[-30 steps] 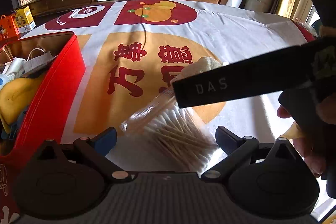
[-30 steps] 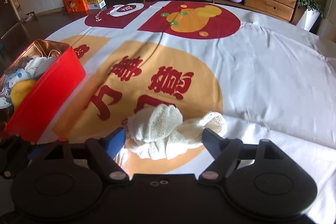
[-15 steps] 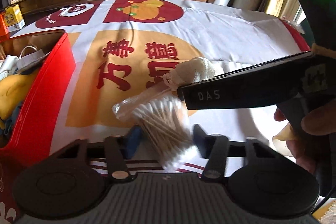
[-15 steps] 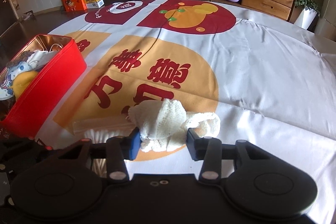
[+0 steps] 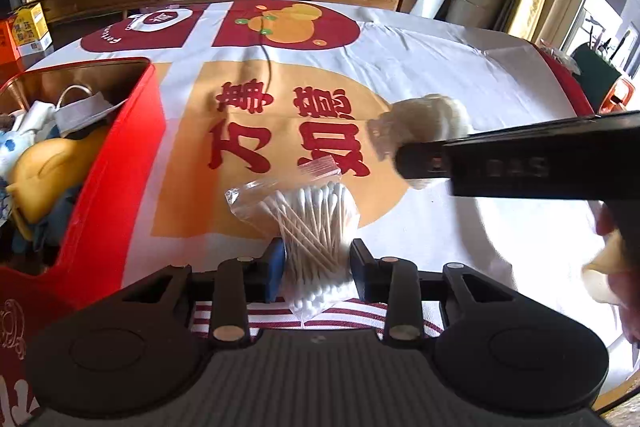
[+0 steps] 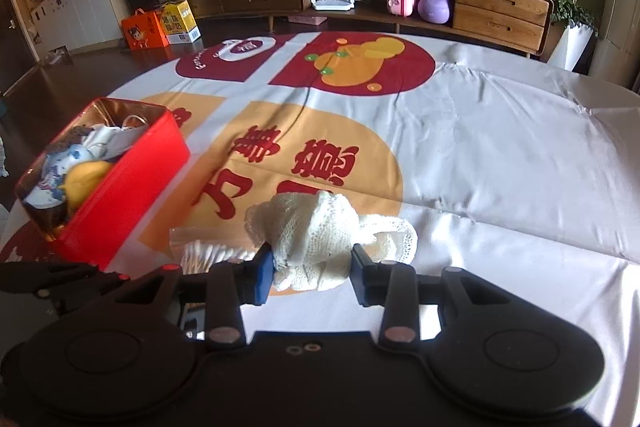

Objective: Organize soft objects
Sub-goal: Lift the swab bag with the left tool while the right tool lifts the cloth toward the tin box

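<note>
A clear bag of cotton swabs (image 5: 316,215) stands tilted up between the jaws of my left gripper (image 5: 318,263), which are closing, and both pads pinch its lower half. In the right wrist view a cream knitted cloth (image 6: 316,227) is bunched between the closing jaws of my right gripper (image 6: 312,275), with both pads pressed into it. The same cloth (image 5: 428,119) shows in the left wrist view, just beyond the right tool's black side. A red box (image 5: 116,163) on the left holds a yellow soft toy and other soft items. The swabs (image 6: 204,253) lie left of the cloth.
The round table wears a white cloth (image 6: 500,155) with red and orange prints. The red box (image 6: 124,183) sits near the table's left edge. A person's hand (image 5: 616,267) grips the right tool. Behind the table a wooden sideboard (image 6: 500,7) carries a purple kettlebell and a pink case.
Both pairs of jaws came together from wide: the left around the swab bag, the right around the cloth. The bag tipped upright, and the cloth rose a little with the right gripper.
</note>
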The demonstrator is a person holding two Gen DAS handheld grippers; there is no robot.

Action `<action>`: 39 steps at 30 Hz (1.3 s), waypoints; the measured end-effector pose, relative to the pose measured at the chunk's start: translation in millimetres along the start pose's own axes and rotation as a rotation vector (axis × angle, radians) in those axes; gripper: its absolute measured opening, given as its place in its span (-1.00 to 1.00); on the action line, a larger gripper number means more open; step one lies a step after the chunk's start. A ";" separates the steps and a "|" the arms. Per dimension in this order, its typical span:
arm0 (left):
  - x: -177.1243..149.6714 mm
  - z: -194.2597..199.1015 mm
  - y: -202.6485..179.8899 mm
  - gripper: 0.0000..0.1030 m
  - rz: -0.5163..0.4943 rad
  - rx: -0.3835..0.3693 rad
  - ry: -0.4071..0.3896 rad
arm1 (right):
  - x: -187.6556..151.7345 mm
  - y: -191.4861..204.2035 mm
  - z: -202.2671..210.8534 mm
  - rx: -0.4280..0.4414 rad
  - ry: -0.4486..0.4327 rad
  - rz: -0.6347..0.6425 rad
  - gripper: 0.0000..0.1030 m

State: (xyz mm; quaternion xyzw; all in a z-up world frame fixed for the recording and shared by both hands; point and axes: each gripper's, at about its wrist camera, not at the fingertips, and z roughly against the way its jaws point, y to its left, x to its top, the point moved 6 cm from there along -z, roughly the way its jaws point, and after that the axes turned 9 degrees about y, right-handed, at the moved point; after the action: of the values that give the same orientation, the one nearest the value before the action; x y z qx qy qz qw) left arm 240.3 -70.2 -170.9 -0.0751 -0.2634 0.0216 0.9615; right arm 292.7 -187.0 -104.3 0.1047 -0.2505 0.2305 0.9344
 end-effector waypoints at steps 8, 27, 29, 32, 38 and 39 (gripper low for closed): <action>-2.9 26.8 9.4 -0.33 0.036 -0.017 -0.005 | -3.3 15.7 33.9 0.002 -0.027 0.023 -0.28; 10.2 114.7 49.4 -0.33 0.057 0.019 -0.125 | -0.5 64.3 103.1 0.035 -0.126 0.071 -0.27; 13.2 125.2 55.9 -0.32 0.056 0.031 -0.148 | 1.4 72.2 106.3 0.043 -0.134 0.078 -0.27; 17.2 138.0 67.1 -0.32 0.059 0.042 -0.176 | 5.0 84.9 109.3 0.056 -0.143 0.089 -0.27; 24.0 155.1 93.1 -0.32 0.068 0.069 -0.210 | 14.3 112.8 106.2 0.078 -0.149 0.118 -0.27; 24.2 157.2 97.8 -0.32 0.070 0.075 -0.213 | 15.7 117.3 105.3 0.082 -0.151 0.123 -0.27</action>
State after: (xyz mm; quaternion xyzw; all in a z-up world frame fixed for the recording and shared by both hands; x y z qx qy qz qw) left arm 180.9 49.3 -40.3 -0.0455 -0.3601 0.0731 0.9289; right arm 203.9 -111.5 3.0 0.1445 -0.3163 0.2890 0.8919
